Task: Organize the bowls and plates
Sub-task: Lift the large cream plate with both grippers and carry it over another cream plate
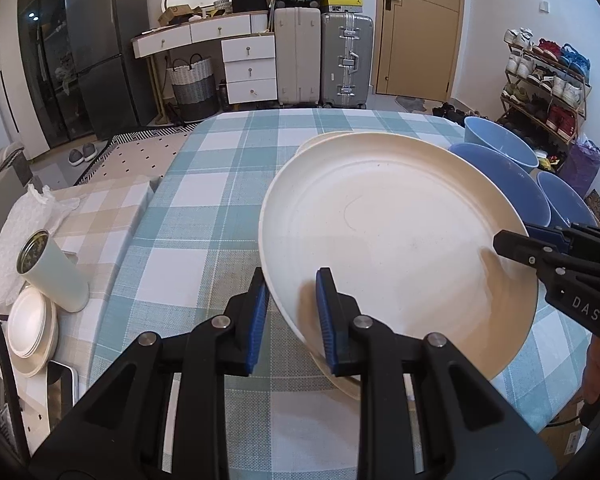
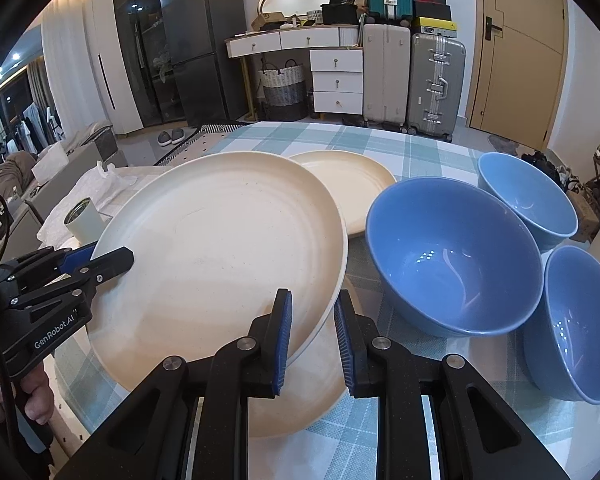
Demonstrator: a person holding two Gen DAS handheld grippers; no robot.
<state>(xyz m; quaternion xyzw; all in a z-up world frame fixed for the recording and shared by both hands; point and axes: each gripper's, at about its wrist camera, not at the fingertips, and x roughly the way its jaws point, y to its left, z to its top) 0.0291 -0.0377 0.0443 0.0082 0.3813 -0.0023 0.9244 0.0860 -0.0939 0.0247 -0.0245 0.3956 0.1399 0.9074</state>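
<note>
Cream plate (image 1: pixel 400 240) is gripped at opposite rims by left tool (image 1: pixel 292 312) and right tool (image 2: pixel 312 332), tilted above a lower plate (image 2: pixel 300 400); blue bowl (image 2: pixel 452 256) just beside.

plate under the lifted one (image 2: pixel 300 392): mostly covered, only its near rim shows
far plate (image 2: pixel 352 184): left part hidden behind the raised plate (image 2: pixel 220 248)
nearest blue bowl (image 2: pixel 580 328): cut off at the right edge
person's hand (image 2: pixel 36 396): only fingers visible

both grippers, right (image 2: pixel 313 334) and left (image 2: pixel 110 256), clamp the rim of a cream plate (image 2: pixel 220 248) above another plate (image 2: pixel 300 392); three blue bowls (image 2: pixel 452 256) sit beside.
</note>
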